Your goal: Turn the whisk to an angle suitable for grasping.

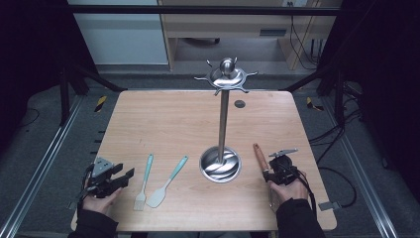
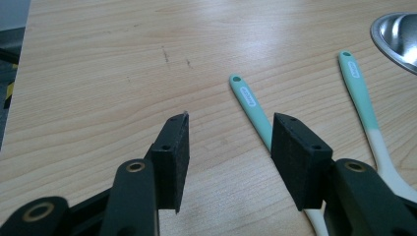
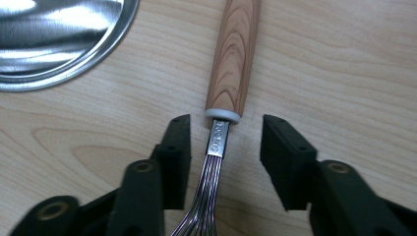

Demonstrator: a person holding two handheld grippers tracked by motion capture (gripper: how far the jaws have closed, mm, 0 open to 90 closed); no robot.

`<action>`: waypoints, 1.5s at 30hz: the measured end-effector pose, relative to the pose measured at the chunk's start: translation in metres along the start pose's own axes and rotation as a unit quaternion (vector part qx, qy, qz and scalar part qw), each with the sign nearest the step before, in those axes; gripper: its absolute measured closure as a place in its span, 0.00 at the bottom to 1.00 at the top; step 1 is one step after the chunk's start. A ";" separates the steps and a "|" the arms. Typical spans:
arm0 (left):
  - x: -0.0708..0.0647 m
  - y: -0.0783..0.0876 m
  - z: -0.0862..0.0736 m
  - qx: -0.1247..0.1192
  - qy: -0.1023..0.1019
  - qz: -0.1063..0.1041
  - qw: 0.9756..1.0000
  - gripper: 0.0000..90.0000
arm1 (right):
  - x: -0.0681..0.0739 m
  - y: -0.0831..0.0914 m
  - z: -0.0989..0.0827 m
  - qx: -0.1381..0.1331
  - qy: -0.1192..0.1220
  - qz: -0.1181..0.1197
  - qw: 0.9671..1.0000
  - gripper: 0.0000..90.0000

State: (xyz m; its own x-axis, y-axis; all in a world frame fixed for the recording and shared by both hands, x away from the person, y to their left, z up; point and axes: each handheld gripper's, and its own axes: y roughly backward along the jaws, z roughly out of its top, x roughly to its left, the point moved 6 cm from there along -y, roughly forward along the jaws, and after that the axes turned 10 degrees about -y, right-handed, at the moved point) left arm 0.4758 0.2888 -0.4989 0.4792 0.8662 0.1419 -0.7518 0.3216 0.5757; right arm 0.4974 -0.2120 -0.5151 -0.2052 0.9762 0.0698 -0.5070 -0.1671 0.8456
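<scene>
A whisk with a wooden handle [image 1: 259, 156] [image 3: 236, 54] lies on the table right of a steel utensil stand [image 1: 223, 119]. My right gripper [image 1: 271, 174] [image 3: 227, 130] is open and straddles the whisk's metal neck [image 3: 218, 140]; neither pad touches it. The wires [image 3: 206, 196] run back between the jaws. Left of the stand lie a teal-handled brush [image 1: 145, 181] [image 2: 248, 101] and a teal-handled spatula [image 1: 168, 181] [image 2: 359, 88]. My left gripper [image 1: 125, 173] [image 2: 231, 132] is open and empty, low over the wood just left of the brush.
The stand's round steel base [image 1: 220, 164] [image 2: 398, 39] [image 3: 59, 39] sits between the two groups of utensils; its hooked top [image 1: 227, 74] rises high. The wooden table [image 1: 163, 124] is bare farther back. Its front edge lies close behind both hands.
</scene>
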 end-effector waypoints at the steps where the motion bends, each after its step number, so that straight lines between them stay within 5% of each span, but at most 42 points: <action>1: 0.000 0.000 0.000 0.001 0.000 0.000 1.000 0.54 | 0.000 -0.001 0.000 0.007 -0.005 0.006 1.000 0.65; 17: 0.000 -0.001 -0.001 0.010 0.008 -0.004 1.000 0.54 | 0.002 -0.013 -0.002 0.061 -0.026 -0.001 0.998 0.84; 27: 0.000 -0.001 -0.002 0.019 0.009 -0.006 1.000 0.54 | 0.000 -0.014 -0.001 0.077 -0.051 -0.021 0.995 0.90; 35: -0.001 -0.001 -0.002 0.024 0.011 -0.008 1.000 0.54 | -0.001 -0.011 0.001 0.085 -0.062 -0.014 0.994 0.90; 41: 0.000 -0.002 -0.003 0.027 0.013 -0.008 1.000 0.53 | -0.001 -0.001 0.003 0.061 -0.059 -0.005 0.996 0.90; 45: 0.000 -0.002 -0.003 0.029 0.014 -0.007 0.999 0.53 | -0.001 0.012 0.010 0.012 -0.053 0.018 0.998 0.90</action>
State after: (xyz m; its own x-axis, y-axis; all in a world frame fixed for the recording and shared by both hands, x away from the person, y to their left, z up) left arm 0.4756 0.2890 -0.5024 0.4762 0.8724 0.1103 -0.7172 0.3128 0.6228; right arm 0.4995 -0.2139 -0.4997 -0.1329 0.9788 0.1558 -0.4795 -0.2010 0.8542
